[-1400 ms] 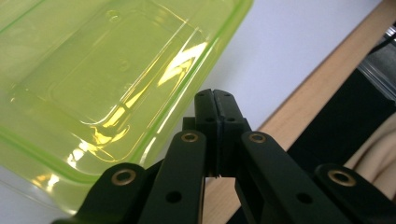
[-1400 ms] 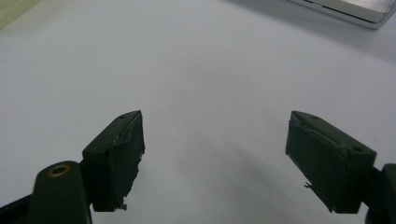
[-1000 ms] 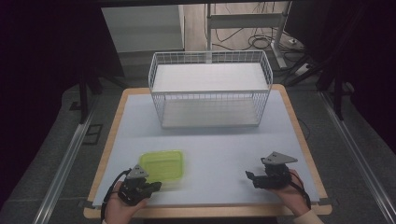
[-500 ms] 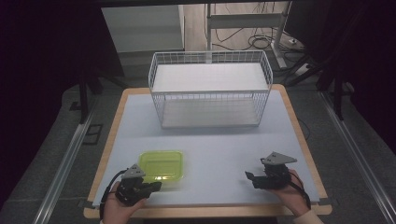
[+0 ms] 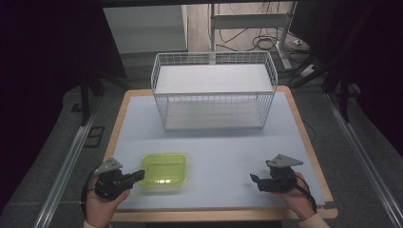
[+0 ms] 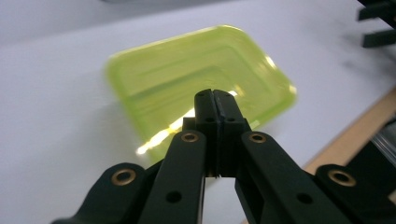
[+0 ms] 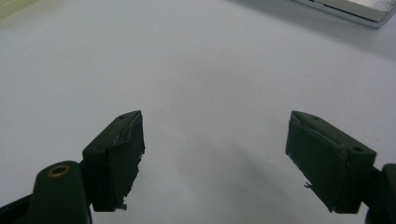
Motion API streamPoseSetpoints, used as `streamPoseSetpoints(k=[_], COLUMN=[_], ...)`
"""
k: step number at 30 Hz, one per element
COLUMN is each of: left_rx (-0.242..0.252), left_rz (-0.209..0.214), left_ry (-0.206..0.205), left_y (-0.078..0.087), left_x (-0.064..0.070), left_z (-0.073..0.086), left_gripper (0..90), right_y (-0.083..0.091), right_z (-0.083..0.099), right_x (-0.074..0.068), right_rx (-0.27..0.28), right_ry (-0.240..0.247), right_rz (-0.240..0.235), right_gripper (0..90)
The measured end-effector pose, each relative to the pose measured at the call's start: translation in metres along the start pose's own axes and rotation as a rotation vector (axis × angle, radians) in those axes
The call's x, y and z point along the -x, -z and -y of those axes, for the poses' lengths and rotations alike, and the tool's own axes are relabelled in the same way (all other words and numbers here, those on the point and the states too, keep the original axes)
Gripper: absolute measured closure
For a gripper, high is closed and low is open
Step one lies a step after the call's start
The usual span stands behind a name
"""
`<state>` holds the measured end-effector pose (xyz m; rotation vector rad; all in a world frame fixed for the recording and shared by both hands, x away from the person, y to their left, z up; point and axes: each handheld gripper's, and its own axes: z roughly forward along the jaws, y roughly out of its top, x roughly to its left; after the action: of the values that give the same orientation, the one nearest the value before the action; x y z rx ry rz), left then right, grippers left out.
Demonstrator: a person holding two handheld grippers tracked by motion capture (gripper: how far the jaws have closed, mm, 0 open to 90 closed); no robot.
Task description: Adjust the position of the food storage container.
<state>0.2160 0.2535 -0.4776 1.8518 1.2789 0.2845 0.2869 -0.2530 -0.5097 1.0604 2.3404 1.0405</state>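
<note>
A translucent yellow-green plastic container (image 5: 164,167) lies on the pale mat near the front left. My left gripper (image 5: 140,175) is shut, and its tips sit at the container's left edge. In the left gripper view the jaws (image 6: 215,95) press flat together with no gap, and the container (image 6: 187,65) spreads out just beyond and under them. My right gripper (image 5: 254,179) rests low at the front right, well clear of the container. It is open, and between its jaws (image 7: 215,126) there is nothing but mat.
A white wire basket (image 5: 214,94) stands at the back middle of the table (image 5: 214,147). The table's wooden edge (image 5: 304,137) frames the mat. The right gripper's black jaws (image 6: 378,23) appear far off in the left gripper view.
My left gripper has drawn back to the left, from over the container's front-left corner to its left edge. The container and the right gripper have stayed put.
</note>
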Motion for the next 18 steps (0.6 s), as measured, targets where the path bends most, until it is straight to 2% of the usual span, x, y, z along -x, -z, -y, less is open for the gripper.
streamPoseSetpoints(k=[1,2,3,6,7,13,18], left_rx=[-0.007,-0.007,-0.021,-0.041,-0.063,-0.096,-0.115], left_rz=[-0.024,-0.024,-0.036,-0.045,-0.047,-0.052,-0.058], left_ry=[0.020,0.020,0.038,0.055,0.069,0.080,0.072], left_y=[-0.003,-0.003,-0.008,-0.015,-0.022,-0.033,-0.038], left_x=[-0.011,-0.011,-0.021,-0.029,-0.035,-0.043,-0.041], left_z=[0.002,0.002,0.005,0.009,0.012,0.014,0.014], left_gripper=[89.9,90.0,89.9,89.9,89.9,89.9,90.0], right_y=[0.001,0.001,0.001,0.003,0.003,0.004,0.004], right_z=[0.000,0.000,-0.001,-0.001,-0.001,-0.001,-0.002], right_x=[0.000,0.001,0.001,0.002,0.003,0.003,0.003], right_rx=[0.004,0.004,0.008,0.012,0.015,0.017,0.018], right_ry=[-0.002,-0.002,-0.003,-0.003,-0.007,-0.007,-0.004], right_rz=[0.002,0.002,0.004,0.007,0.009,0.010,0.010], right_gripper=[19.6,19.6,19.6,19.7,19.7,19.7,19.7])
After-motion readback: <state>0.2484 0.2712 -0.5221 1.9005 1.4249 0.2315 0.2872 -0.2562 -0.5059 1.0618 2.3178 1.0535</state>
